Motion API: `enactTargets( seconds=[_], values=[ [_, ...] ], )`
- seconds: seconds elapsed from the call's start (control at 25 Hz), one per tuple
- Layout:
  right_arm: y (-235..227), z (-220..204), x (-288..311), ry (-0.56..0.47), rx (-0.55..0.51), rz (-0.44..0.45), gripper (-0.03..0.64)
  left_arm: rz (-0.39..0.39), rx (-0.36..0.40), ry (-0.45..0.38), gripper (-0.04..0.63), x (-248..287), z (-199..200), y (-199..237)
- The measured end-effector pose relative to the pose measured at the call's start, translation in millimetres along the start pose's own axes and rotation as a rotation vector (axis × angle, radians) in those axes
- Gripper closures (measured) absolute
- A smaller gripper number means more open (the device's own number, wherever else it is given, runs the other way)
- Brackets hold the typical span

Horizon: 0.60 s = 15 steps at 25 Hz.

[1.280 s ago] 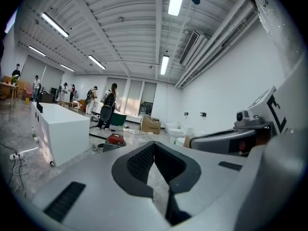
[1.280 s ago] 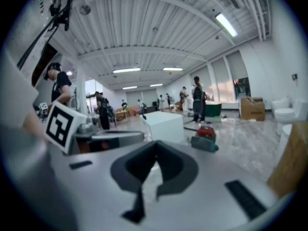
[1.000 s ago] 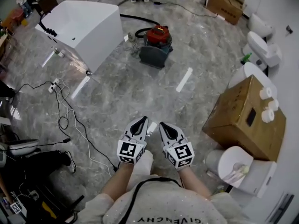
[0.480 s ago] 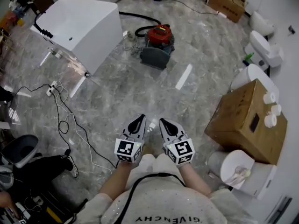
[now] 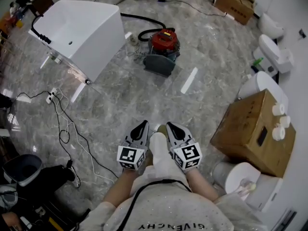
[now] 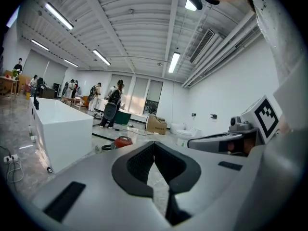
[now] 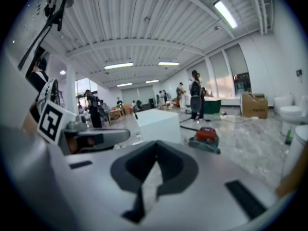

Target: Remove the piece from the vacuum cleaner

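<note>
A red and grey vacuum cleaner (image 5: 161,46) sits on the marble floor far ahead, with a black hose (image 5: 139,19) curling off behind it. It also shows small in the left gripper view as the vacuum cleaner (image 6: 123,141) and in the right gripper view as the vacuum cleaner (image 7: 207,137). My left gripper (image 5: 142,125) and right gripper (image 5: 169,127) are held side by side close to my body, well short of the vacuum. Both are shut with nothing between the jaws.
A white bathtub (image 5: 79,30) stands at the far left, cables (image 5: 65,119) trail over the floor at left. A cardboard box (image 5: 252,126) and white toilets (image 5: 272,49) line the right side. People (image 6: 113,107) stand in the distance.
The view has moved forward a little toward the vacuum. Both grippers stay shut and side by side, and one foot has stepped out between them.
</note>
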State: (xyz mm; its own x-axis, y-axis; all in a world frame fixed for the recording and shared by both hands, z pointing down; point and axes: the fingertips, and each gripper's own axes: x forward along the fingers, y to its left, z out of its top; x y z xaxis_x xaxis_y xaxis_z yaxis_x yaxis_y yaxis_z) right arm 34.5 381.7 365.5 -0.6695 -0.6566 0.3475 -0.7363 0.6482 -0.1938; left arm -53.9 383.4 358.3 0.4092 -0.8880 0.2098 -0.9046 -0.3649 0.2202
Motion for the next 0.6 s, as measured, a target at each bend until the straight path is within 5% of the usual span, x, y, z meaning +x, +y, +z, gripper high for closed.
enactTargets(
  seconds=[0.6],
  values=[
    [-87.5, 58.1, 102.8, 0.030, -0.056, 0.055, 0.603, -0.018, 0.008, -0.017, 0.572, 153.2, 48.3, 51.4]
  ],
)
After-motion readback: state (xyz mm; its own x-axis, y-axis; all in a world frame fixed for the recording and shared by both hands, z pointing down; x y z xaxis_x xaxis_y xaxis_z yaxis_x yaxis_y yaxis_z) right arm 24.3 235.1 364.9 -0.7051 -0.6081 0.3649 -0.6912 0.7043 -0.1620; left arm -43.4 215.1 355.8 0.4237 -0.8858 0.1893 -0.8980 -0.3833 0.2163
